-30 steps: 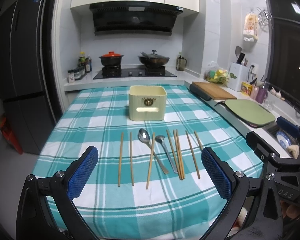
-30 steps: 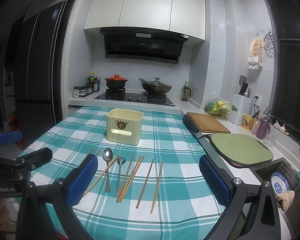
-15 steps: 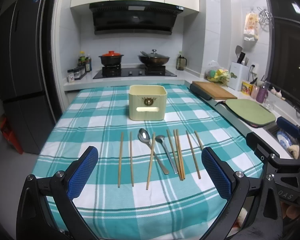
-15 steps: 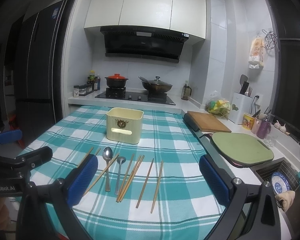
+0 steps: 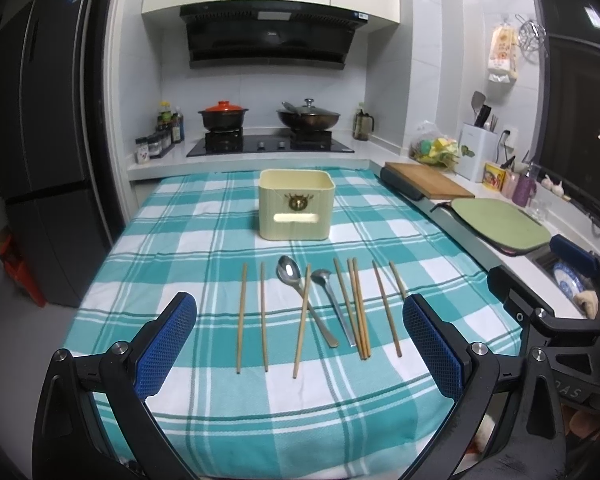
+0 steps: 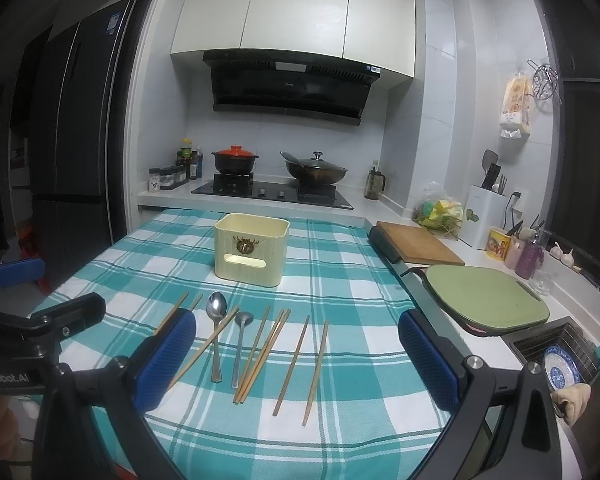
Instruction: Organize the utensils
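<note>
Just ahead of the wide-open left claw (image 5: 300, 344), chopsticks (image 5: 241, 318) and spoons (image 5: 306, 300).

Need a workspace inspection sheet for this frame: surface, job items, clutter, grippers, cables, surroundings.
Surface: table under a teal checked tablecloth, lying flat.
Job's things: cream utensil box upright at the far middle, nothing seen sticking out of it; two metal spoons and loose wooden chopsticks lying in a row nearer the camera, one chopstick crossing the larger spoon's handle.
Clutter: nothing seen on the cloth.
Grippers: left gripper open, holding nothing; right gripper open, holding nothing.
Cables: nothing seen on the table.
Surroundings: stove with two lidded pots; cutting boards and sink on the counter alongside.
</note>
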{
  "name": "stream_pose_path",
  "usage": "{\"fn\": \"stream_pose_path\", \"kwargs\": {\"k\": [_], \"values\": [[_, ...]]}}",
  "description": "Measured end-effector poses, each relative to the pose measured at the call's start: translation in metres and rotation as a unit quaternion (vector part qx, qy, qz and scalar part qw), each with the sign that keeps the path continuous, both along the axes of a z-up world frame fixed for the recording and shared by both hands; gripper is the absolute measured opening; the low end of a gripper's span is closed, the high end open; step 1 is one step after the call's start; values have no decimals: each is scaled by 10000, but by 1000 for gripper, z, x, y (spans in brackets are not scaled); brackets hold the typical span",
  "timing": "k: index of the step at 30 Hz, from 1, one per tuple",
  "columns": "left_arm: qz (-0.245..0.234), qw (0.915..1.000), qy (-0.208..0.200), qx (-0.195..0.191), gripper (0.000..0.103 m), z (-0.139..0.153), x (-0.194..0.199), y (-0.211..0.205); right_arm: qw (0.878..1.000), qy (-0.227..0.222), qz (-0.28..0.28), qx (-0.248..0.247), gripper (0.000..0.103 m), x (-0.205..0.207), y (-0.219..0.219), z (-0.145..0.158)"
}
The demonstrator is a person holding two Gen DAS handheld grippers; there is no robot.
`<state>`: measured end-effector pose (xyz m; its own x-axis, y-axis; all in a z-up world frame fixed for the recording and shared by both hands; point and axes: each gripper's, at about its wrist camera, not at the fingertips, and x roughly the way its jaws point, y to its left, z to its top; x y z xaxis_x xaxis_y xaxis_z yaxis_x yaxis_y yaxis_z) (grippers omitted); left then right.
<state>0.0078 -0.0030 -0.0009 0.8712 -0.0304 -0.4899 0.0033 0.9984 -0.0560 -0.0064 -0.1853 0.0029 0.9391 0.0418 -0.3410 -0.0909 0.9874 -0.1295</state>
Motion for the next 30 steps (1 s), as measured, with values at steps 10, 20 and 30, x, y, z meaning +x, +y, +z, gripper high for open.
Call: {"fn": "stream_pose_path", "kwargs": {"k": [10,20,30], "values": [[-59,9998,178,-55,103,-7,10,-2,9998,165,-75,55,103,7,-8,-9],[20,9985,547,-53,103,-21,34,0,9986,522,9,-24,103,31,-3,-31],[-185,9947,932,-401,103,-44,56,19,9970,754,-161,79,103,57,-8,-41]]}}
